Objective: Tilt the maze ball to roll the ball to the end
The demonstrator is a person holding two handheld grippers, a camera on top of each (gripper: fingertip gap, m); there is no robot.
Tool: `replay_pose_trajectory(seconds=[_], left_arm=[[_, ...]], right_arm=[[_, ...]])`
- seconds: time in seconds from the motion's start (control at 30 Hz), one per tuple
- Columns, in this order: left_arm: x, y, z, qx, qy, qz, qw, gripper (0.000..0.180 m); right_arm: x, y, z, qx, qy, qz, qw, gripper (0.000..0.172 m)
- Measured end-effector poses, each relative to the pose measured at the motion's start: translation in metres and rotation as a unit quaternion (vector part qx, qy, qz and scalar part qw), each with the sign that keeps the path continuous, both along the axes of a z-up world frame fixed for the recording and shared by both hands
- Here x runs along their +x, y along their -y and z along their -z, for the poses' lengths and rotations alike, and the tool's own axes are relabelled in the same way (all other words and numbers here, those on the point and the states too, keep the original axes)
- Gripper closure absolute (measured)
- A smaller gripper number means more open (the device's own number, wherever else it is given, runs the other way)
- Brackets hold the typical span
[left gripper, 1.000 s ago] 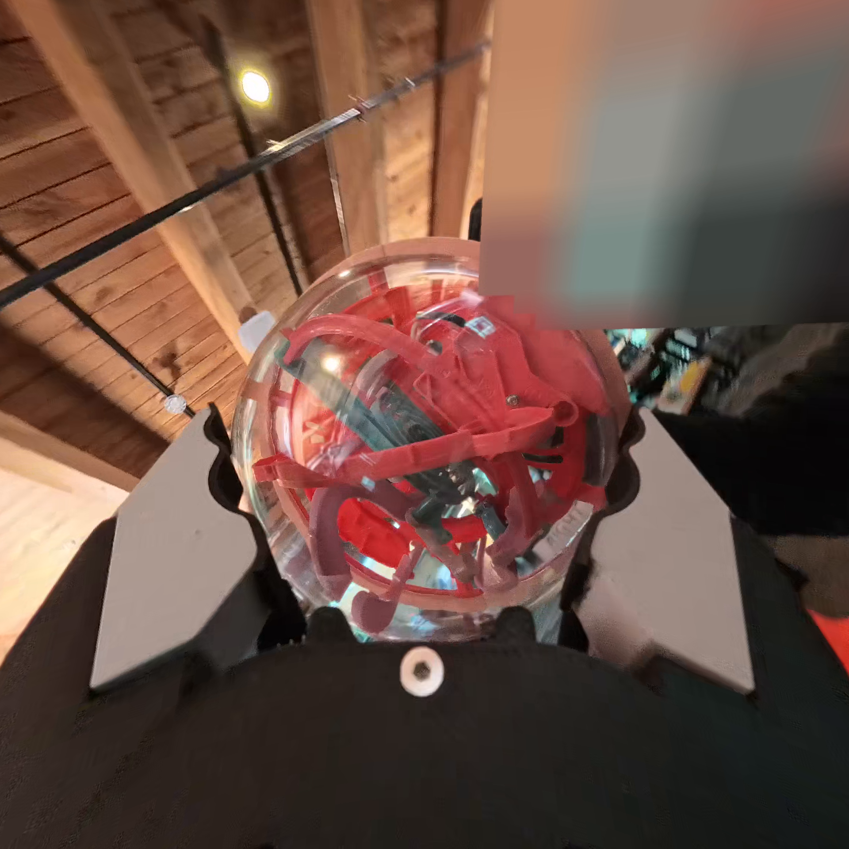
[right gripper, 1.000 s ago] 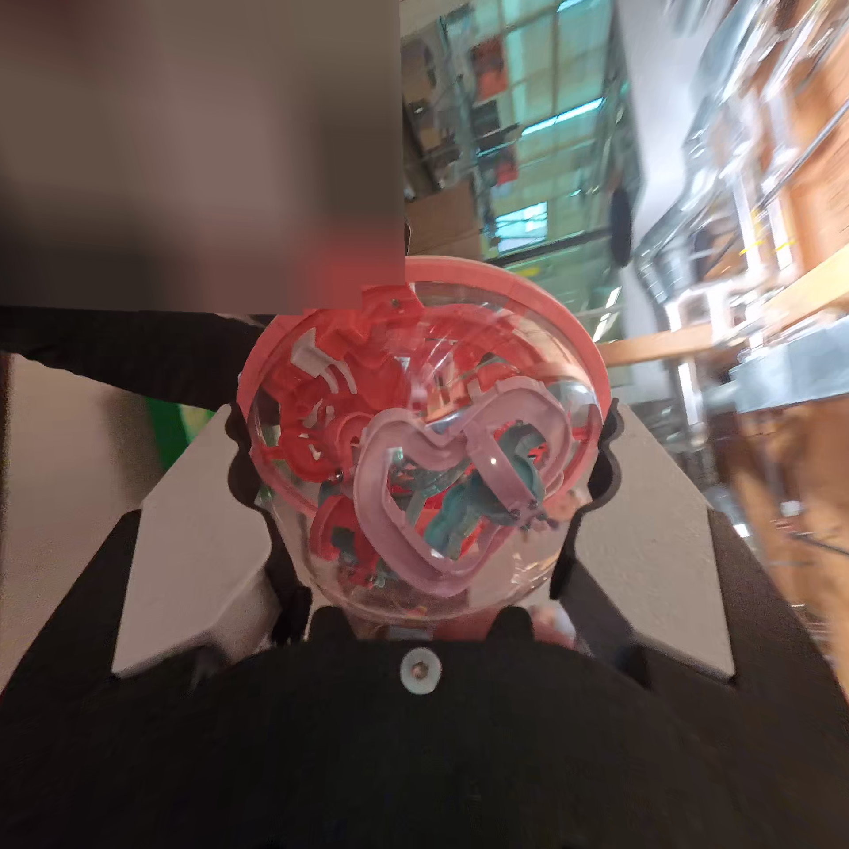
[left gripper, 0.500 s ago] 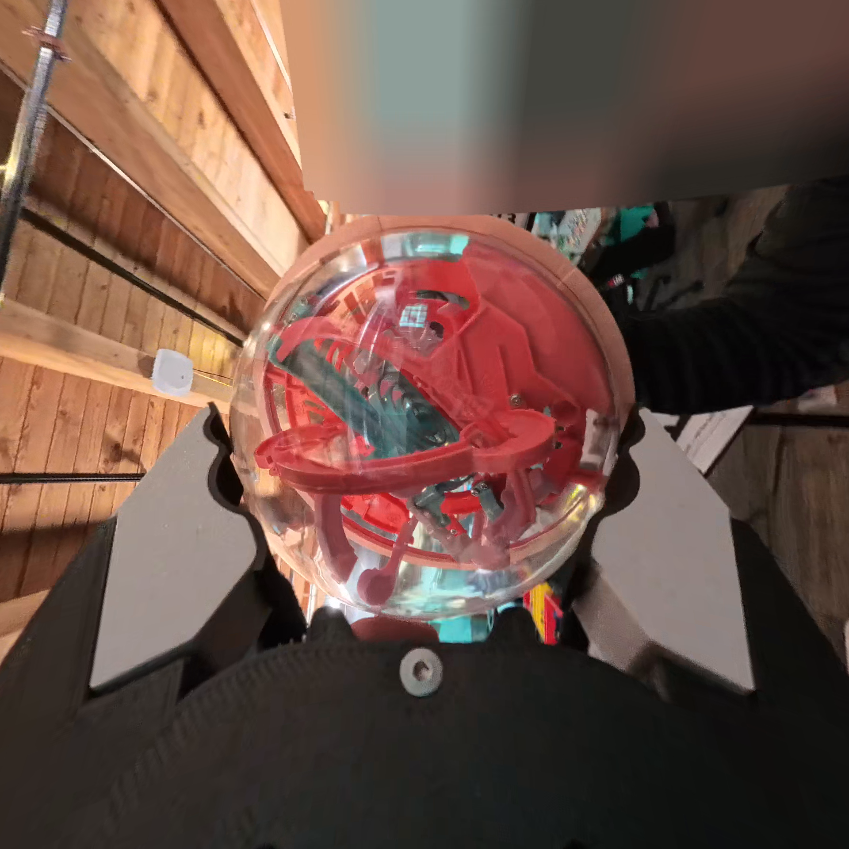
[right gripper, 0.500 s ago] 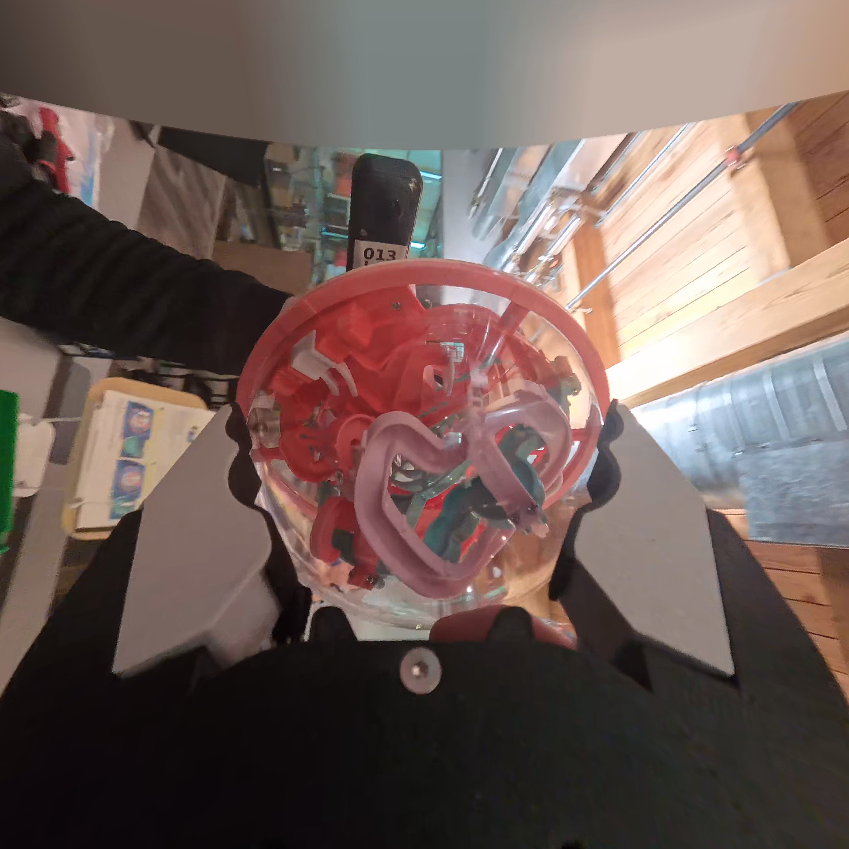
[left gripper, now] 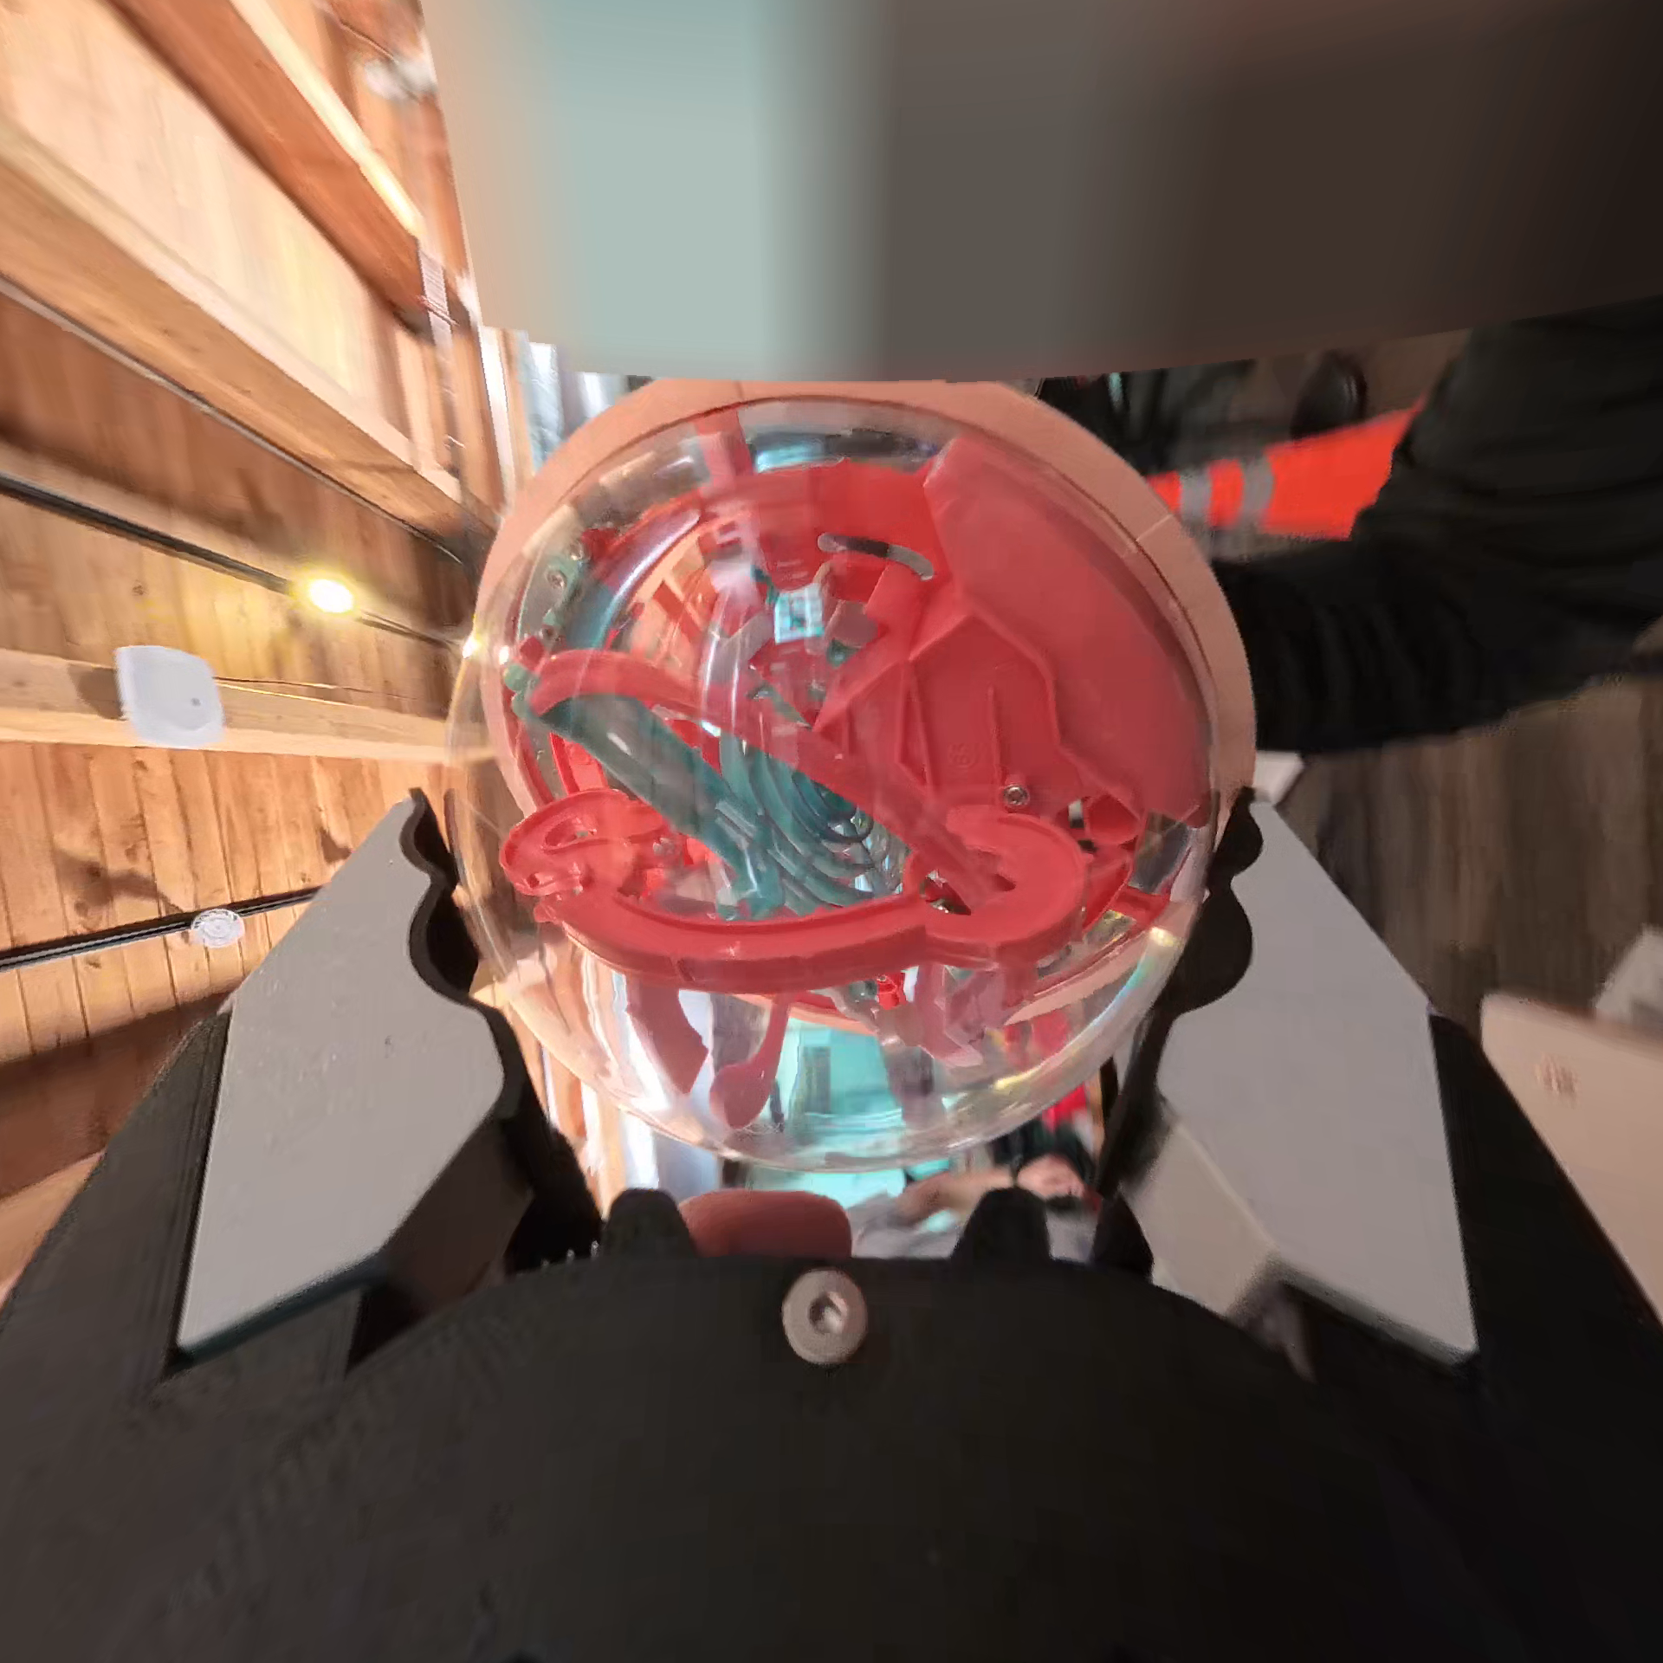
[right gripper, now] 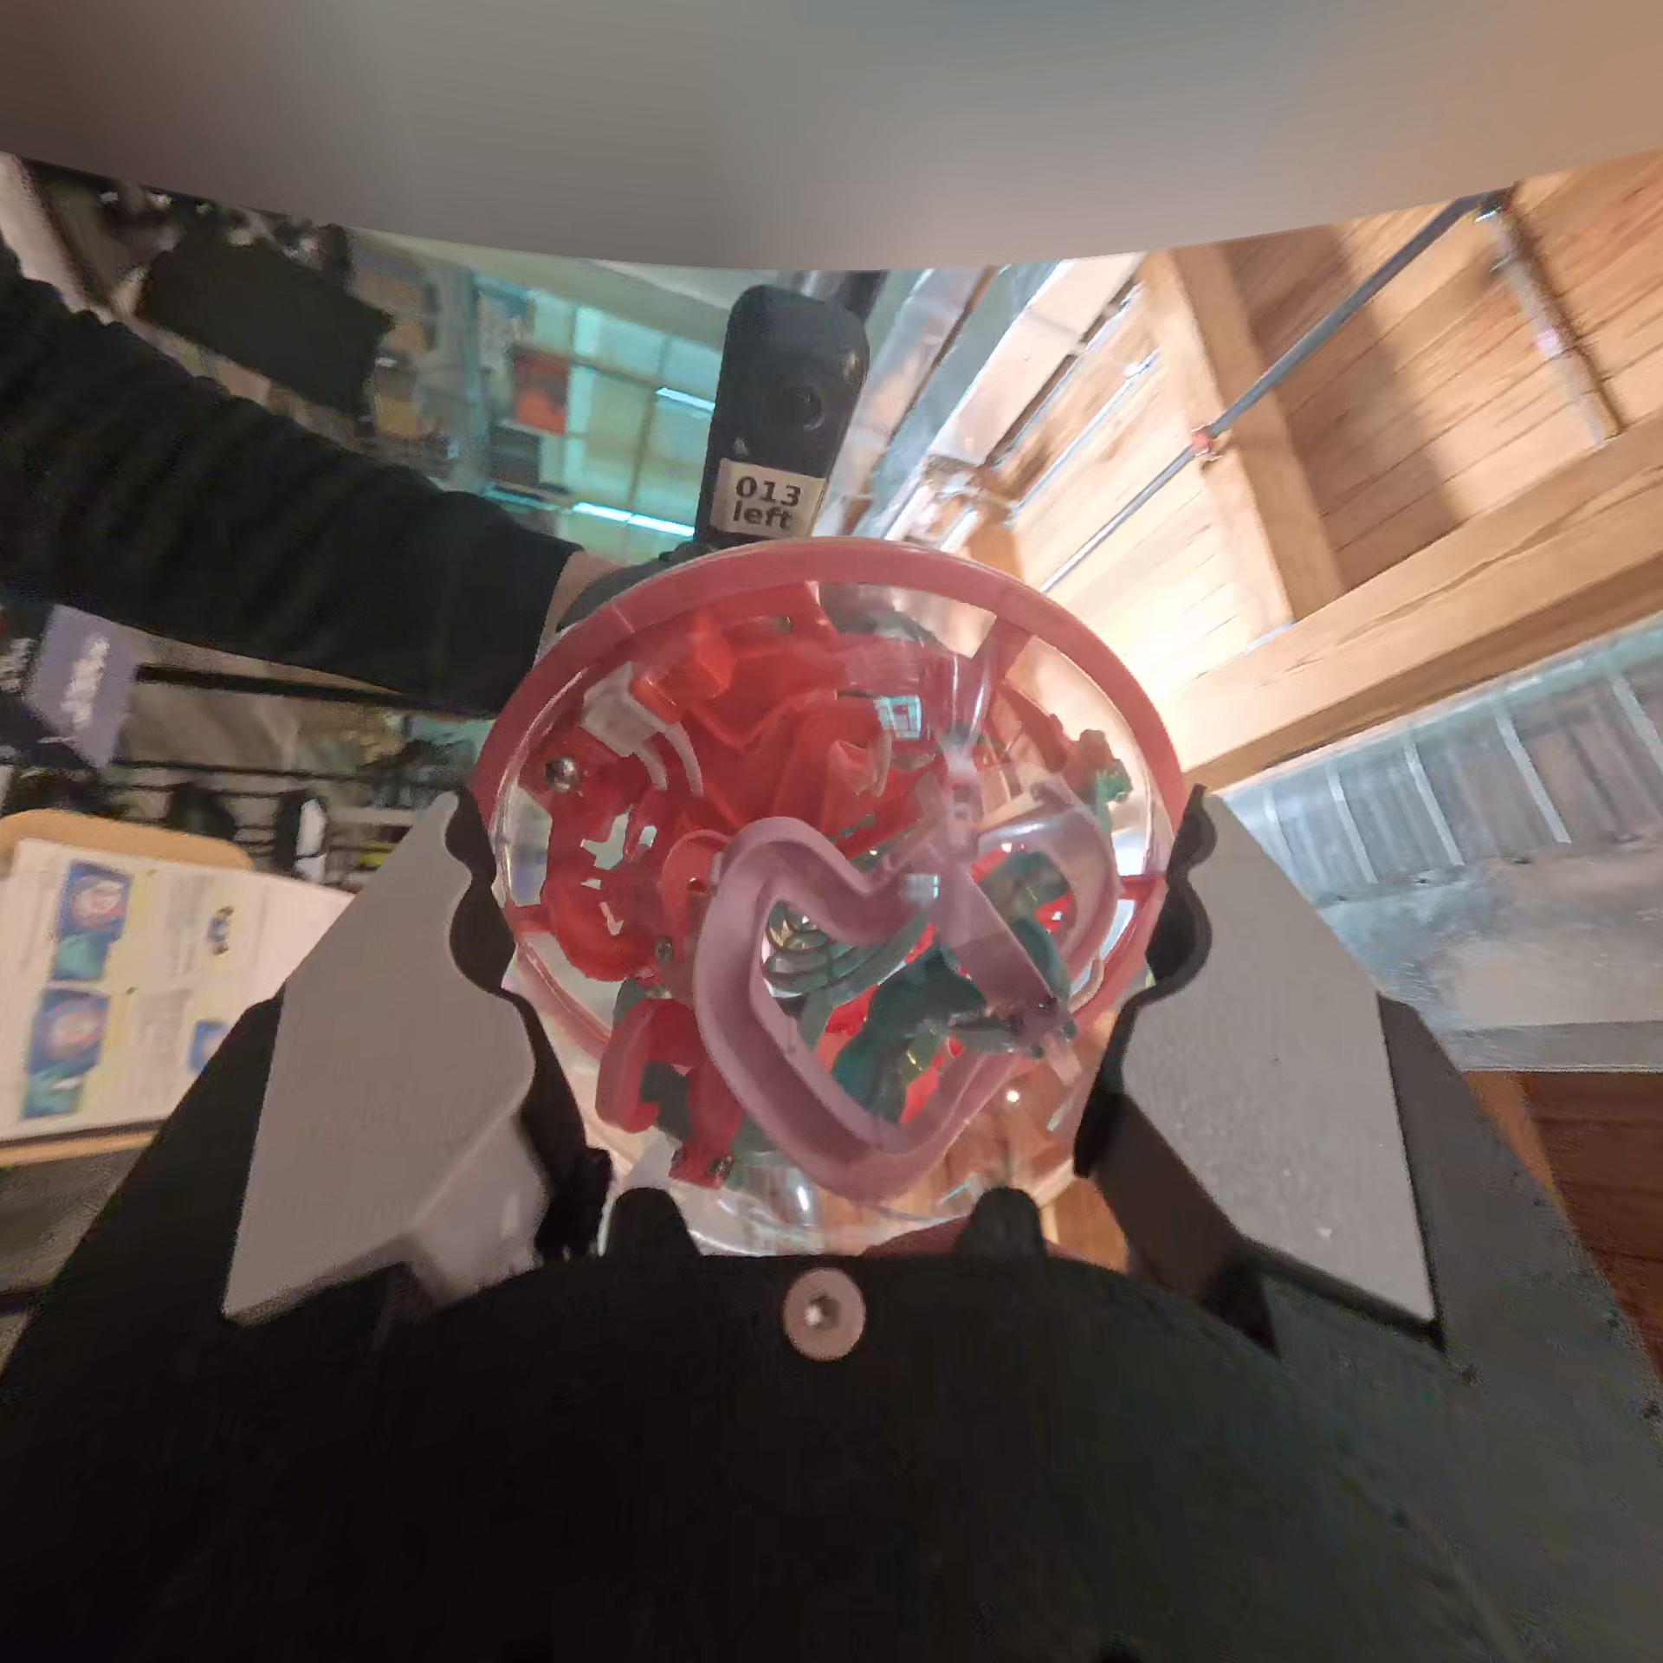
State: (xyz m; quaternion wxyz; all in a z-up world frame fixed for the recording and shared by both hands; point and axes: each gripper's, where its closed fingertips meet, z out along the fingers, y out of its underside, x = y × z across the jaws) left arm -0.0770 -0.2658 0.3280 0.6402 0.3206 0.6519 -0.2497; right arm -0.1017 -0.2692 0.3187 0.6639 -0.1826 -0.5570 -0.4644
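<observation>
The maze ball [left gripper: 846,774] is a clear sphere with red, teal and pink tracks inside and a red rim around its middle. It is held up in the air between both grippers. My left gripper [left gripper: 832,855] is shut on it, both fingers [left gripper: 432,864] pressing its sides. My right gripper [right gripper: 828,855] is shut on the same maze ball [right gripper: 828,864] from the opposite side. A small steel ball [right gripper: 560,769] sits on a red track at the upper left in the right wrist view. The left gripper's camera [right gripper: 792,405] shows above the sphere there.
Wooden ceiling beams [left gripper: 225,360] with a lamp [left gripper: 328,594] and a white device [left gripper: 171,706] lie behind. A person's dark sleeve [right gripper: 225,549] reaches in at the left. A metal duct [right gripper: 1440,855] and a board with papers [right gripper: 117,972] are also in view.
Both grippers and the maze ball have turned together, so the ceiling and room swept across the background. The tracks inside show at a new angle. Both grasps stay the same.
</observation>
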Motion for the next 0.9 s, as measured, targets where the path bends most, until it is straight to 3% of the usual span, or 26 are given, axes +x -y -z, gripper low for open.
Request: replay_pose_trajectory(seconds=[0.3,0.47,0.63,0.9], left_arm=[[0.003,-0.017,0.005,-0.116,0.015,0.132,0.984,0.022],[0.008,-0.032,-0.001,-0.155,0.047,0.166,0.973,0.023],[0.009,-0.035,-0.013,-0.133,0.089,0.130,0.979,0.023],[-0.002,-0.017,-0.029,-0.073,0.097,0.026,0.992,0.023]], right_arm=[[0.003,-0.020,0.006,-0.112,0.030,0.111,0.987,0.030],[0.006,-0.034,0.003,-0.133,0.066,0.159,0.976,0.035],[0.002,-0.032,-0.006,-0.095,0.096,0.185,0.973,0.037],[-0.002,-0.008,-0.028,-0.037,0.045,0.076,0.995,0.039]])
